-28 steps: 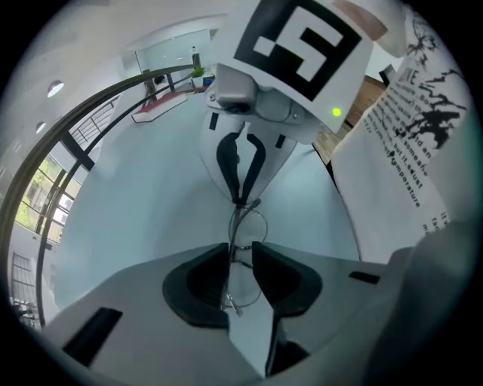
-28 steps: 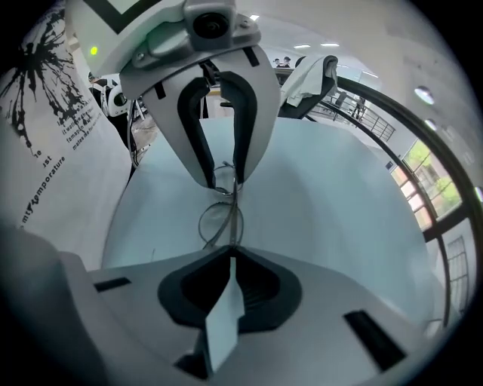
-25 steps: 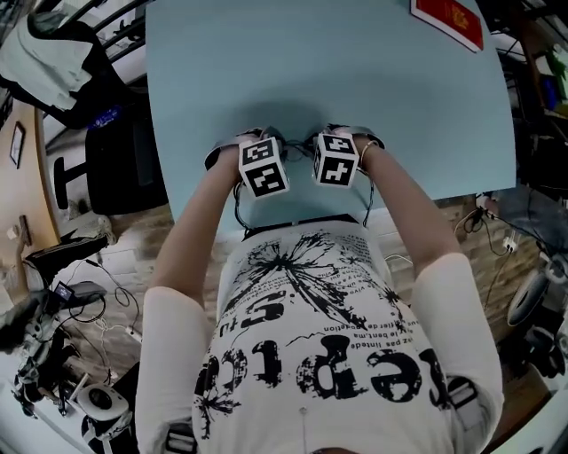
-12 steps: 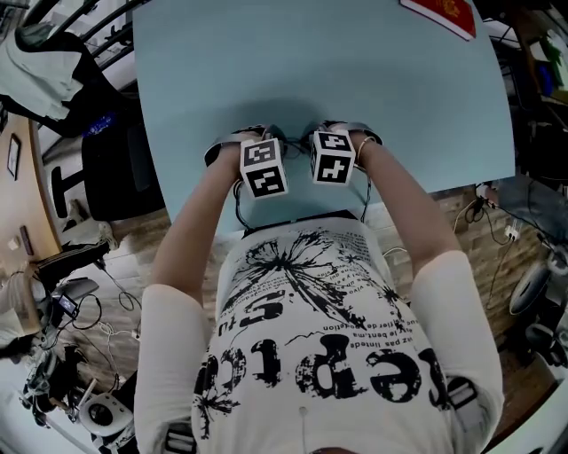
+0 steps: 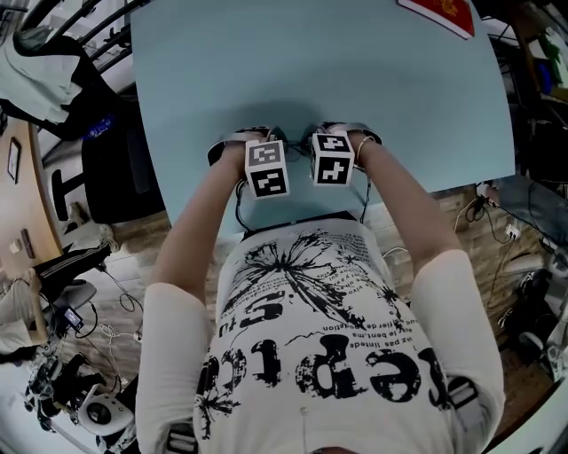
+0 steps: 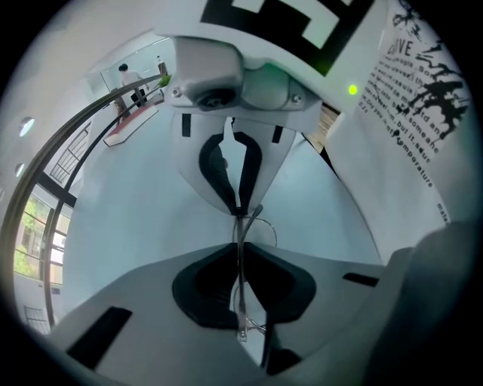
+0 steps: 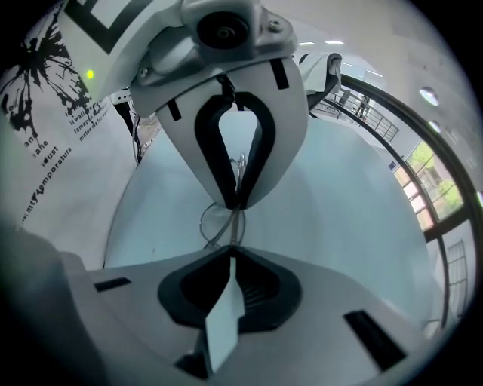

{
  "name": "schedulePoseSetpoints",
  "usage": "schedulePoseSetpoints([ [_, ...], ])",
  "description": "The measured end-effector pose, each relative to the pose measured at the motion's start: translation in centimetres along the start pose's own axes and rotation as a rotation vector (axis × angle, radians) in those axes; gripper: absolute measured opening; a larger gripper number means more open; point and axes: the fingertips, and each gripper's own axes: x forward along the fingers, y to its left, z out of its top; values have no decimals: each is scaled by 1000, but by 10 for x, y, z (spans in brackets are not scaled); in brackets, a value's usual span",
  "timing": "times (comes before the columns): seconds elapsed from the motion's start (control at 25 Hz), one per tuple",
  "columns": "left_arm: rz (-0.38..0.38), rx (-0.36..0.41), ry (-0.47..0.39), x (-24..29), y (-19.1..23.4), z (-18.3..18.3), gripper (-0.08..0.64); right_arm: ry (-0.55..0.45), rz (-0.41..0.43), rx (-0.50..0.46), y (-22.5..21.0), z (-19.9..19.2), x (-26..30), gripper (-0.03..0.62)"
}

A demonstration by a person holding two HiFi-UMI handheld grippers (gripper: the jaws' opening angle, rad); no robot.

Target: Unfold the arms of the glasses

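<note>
**Head view.** Nearest you is your printed shirt. Beyond it, the left marker cube and right marker cube sit side by side over the near edge of the counter and hide whatever is beneath them.

**Gripper views.** Only these show the glasses, a thin wire frame over the counter. Your left hand-held gripper is closed narrowly on the wire. Your right hand-held gripper pinches it just opposite, tips nearly meeting.

**Far right.** A red flat item appears in the head view alone.
</note>
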Motion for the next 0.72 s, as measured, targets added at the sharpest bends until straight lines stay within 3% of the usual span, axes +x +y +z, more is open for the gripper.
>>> schedulePoseSetpoints([
  [0.2,44,-2,-72,-5,4,1,38,4,-24,19,-7,0,-1,34],
  [0.4,98,-35,-225,-24,12,10,30,45,-26,21,-10,-11,-1,34],
  [0.72,103,-84,-251,-38,13,2,28,38,-28,23,-12,-8,-4,34],
])
